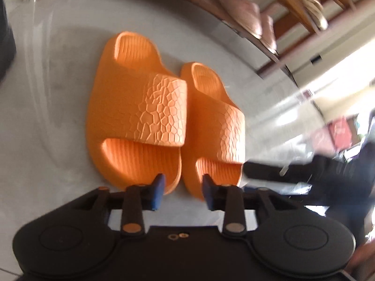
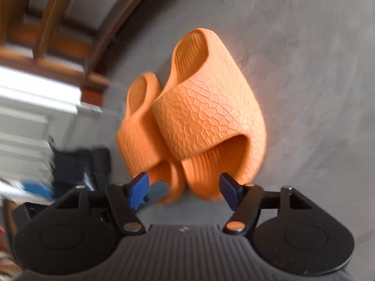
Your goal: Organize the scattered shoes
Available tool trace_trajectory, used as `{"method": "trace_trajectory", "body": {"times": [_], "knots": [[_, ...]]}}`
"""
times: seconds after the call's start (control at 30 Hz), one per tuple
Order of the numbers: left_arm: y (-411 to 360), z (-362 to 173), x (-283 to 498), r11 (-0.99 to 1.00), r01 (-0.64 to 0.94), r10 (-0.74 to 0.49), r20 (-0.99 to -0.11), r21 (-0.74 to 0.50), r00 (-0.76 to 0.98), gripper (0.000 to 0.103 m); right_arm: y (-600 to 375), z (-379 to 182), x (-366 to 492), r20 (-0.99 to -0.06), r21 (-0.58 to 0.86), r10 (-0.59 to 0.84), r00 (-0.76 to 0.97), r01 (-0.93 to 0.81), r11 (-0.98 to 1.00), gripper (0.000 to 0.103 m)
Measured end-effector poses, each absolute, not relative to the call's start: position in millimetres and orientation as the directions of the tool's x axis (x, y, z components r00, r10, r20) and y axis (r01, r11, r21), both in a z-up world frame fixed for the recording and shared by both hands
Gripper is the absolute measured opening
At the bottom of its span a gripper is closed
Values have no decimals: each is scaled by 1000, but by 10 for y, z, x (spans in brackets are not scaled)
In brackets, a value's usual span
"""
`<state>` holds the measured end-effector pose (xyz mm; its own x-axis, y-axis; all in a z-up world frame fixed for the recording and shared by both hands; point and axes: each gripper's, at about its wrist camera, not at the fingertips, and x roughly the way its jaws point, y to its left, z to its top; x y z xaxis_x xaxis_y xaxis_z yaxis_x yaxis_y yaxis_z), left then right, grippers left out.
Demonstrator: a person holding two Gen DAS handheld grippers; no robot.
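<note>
Left wrist: slides (image 1: 164, 121) before gripper (image 1: 182, 193)

Home entryway, prob.: wooden shoe rack (image 1: 293, 2) w/ pink slippers (image 1: 243, 11) on its shelf, grey floor (image 1: 46, 93), orange slides (image 1: 150, 107) beside it.

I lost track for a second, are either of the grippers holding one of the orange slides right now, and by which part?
Nothing is held. The left gripper and right gripper are both open, just short of the toe ends of the two orange slides.
</note>
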<state>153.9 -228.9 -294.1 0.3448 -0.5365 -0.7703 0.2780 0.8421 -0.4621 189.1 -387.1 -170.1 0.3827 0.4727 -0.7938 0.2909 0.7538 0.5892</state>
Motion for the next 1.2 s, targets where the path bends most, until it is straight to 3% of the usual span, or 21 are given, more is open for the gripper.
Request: {"method": "trace_trajectory", "body": {"times": [0.1, 0.2, 0.23, 0.33, 0.43, 0.57, 0.67, 1.2], "knots": [[-2276, -2804, 1438, 861, 365, -489, -777, -356, 396, 43, -3802, -1242, 2270, -857, 479, 402, 323, 206, 853, 77], [-2238, -2754, 1421, 858, 396, -484, -769, -326, 417, 44, -3595, -919, 2854, -916, 351, 296, 270, 184, 918, 100], [-2207, -2754, 1429, 855, 396, -492, -763, -334, 419, 44, -3501, -934, 3067, -939, 299, 255, 231, 181, 937, 102], [-2061, -2782, 1463, 836, 379, -536, -735, -396, 416, 44, -3226, -1115, 3746, -989, 137, 125, 78, 188, 972, 102], [-1958, -2795, 1535, 828, 365, -557, -701, -426, 445, 44, -2949, -1603, 4237, -978, 22, 61, -199, 196, 980, 102], [-1889, -2816, 1638, 830, 343, -557, -688, -439, 466, 44, -2573, -1998, 4396, -928, -132, -118, -355, 16, 991, 102], [-1760, -2838, 1668, 821, 311, -571, -664, -479, 483, 45, -2422, -2356, 4391, -867, -131, -115, -485, -2, 991, 102], [-1412, -3022, 1826, 839, 183, -526, -681, -512, 509, 47, -2784, -2780, 4089, -873, -4, 48, -485, 106, 994, 103]]}}
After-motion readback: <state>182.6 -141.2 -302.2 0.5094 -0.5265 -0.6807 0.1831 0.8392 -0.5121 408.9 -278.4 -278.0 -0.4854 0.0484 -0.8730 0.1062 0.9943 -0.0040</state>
